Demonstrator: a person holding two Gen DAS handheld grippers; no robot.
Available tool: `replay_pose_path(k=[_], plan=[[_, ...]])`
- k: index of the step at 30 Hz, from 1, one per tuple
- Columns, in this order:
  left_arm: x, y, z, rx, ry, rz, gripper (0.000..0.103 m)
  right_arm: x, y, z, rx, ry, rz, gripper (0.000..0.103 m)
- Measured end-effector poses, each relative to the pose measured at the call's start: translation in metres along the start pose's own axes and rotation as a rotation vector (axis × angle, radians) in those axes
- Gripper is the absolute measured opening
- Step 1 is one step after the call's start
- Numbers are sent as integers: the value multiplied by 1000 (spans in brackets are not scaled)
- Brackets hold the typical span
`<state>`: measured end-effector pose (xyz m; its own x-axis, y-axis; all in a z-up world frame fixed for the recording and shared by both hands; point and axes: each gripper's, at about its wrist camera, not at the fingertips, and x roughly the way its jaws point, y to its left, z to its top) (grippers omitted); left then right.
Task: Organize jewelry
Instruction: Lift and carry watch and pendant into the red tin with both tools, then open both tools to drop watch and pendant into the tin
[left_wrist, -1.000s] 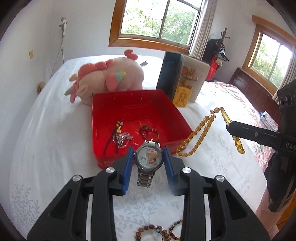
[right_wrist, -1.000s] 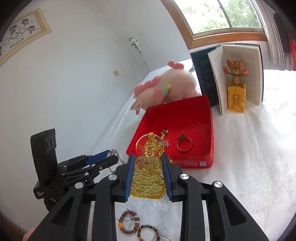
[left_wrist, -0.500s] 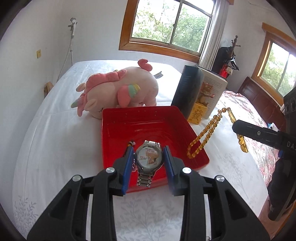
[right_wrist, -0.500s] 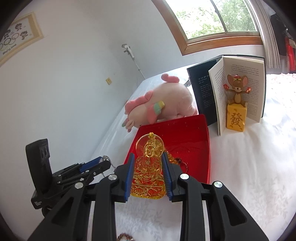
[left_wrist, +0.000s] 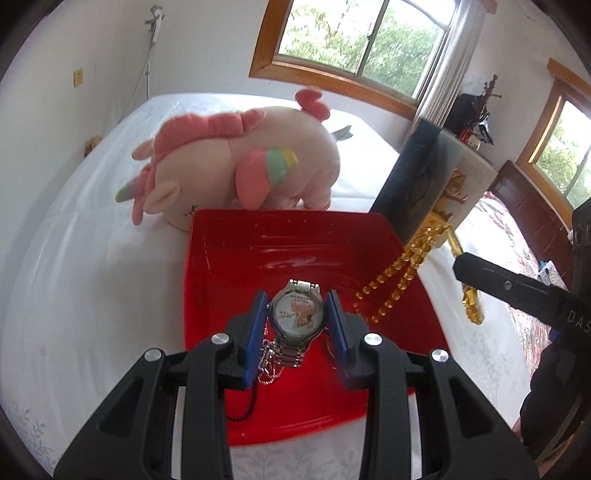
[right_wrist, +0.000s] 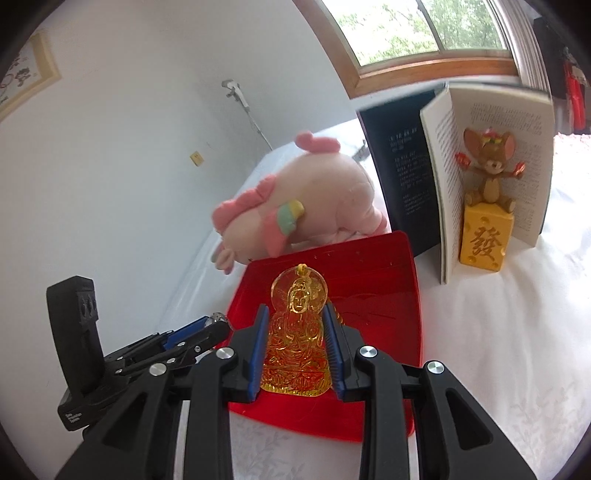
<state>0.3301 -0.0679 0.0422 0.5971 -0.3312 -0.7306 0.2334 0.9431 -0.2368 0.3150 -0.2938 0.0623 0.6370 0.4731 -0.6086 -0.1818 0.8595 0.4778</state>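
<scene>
Jewelry is held in both grippers above the red tray (left_wrist: 229, 280), which sits on the white bedspread (left_wrist: 92, 295) in front of a pink plush unicorn (left_wrist: 236, 166) and an upright open book (right_wrist: 491, 155). The left gripper (left_wrist: 296, 325) pinches a silver wristwatch (left_wrist: 297, 314) by the sides of its case, dial facing the camera, with the metal band running near to far along the fingers. A thin chain (left_wrist: 267, 363) already lies in the tray's near left part, directly under the watch. The right gripper (right_wrist: 295, 345) pinches an amber Buddha pendant (right_wrist: 297, 332) by its edges, upright, its long axis also along the fingers. The pendant's golden bead strand (left_wrist: 391, 284) hangs from its far end, drooping toward the tray's right side.

Both pieces appear to hang over the tray floor, so a release calls only for lowering. The left hand looks nearer the tray's near left corner, the right nearer its middle; the strand might catch the rim.
</scene>
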Motion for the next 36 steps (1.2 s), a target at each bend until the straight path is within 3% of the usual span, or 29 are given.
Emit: replay_pose_path(k=[10, 23, 26, 28, 36], plan=[[59, 10, 6, -15, 109, 39, 31, 70, -23, -3, 11, 129, -84, 29], [95, 19, 2, -32, 180, 73, 32, 106, -24, -14, -19, 214, -167, 30], [96, 18, 1, -26, 172, 84, 33, 109, -20, -16, -25, 212, -166, 31], [92, 16, 1, -18, 160, 84, 42, 108, -19, -16, -27, 202, -166, 31], [66, 14, -1, -14, 119, 96, 42, 85, -14, -19, -24, 168, -144, 31]])
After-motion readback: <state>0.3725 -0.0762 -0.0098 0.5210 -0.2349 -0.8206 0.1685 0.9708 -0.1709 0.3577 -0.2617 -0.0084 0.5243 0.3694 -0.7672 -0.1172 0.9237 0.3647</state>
